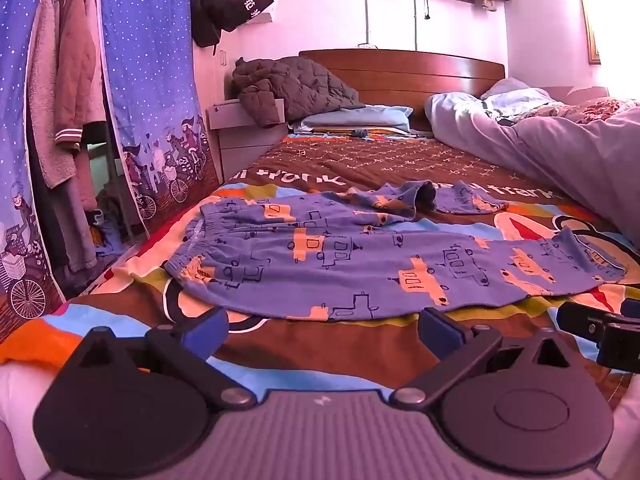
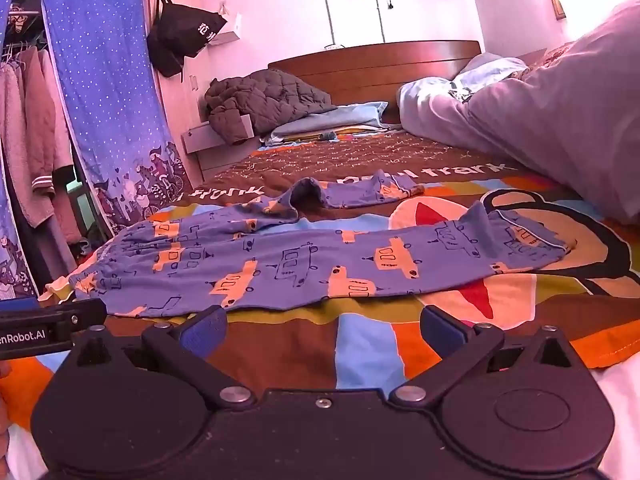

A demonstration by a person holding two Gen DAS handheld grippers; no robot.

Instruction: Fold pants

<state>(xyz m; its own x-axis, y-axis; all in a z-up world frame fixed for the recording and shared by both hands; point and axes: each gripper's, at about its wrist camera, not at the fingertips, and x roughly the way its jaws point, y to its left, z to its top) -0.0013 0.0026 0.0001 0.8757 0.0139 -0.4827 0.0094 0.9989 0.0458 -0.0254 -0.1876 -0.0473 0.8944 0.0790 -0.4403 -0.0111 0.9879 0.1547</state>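
**Blue patterned pants lie spread on a bright bed, both grippers open in front of them**

A pair of soft, thin blue pants [image 1: 352,260] printed with orange and outlined vehicle shapes lies flat across a bedspread [image 1: 320,344]. The gathered, crinkled elastic waistband sits at the left. One leg stretches straight to the right; the other bends away toward the headboard, its cuff rumpled and turned open.

The left gripper [image 1: 323,330] hovers just short of the near edge of the pants, its blue-padded fingers spread wide with nothing between them. The right gripper [image 2: 323,330] is beside it, equally wide and empty, also clear of the fabric.

The bedspread is smooth cotton in bold blocks of brown, orange, light blue and cream, with white lettering. A curved, glossy wooden headboard [image 1: 400,68] stands at the far end. A quilted dark puffer jacket [image 1: 292,88] is heaped on a pale blue pillow [image 1: 360,118]. A bulky lilac duvet [image 1: 560,152] is bunched along the right side. On the left hangs a blue, white-dotted curtain [image 1: 148,60] with bicycle drawings, beside fleecy hanging garments [image 1: 64,80]. The walls are plain and pale.
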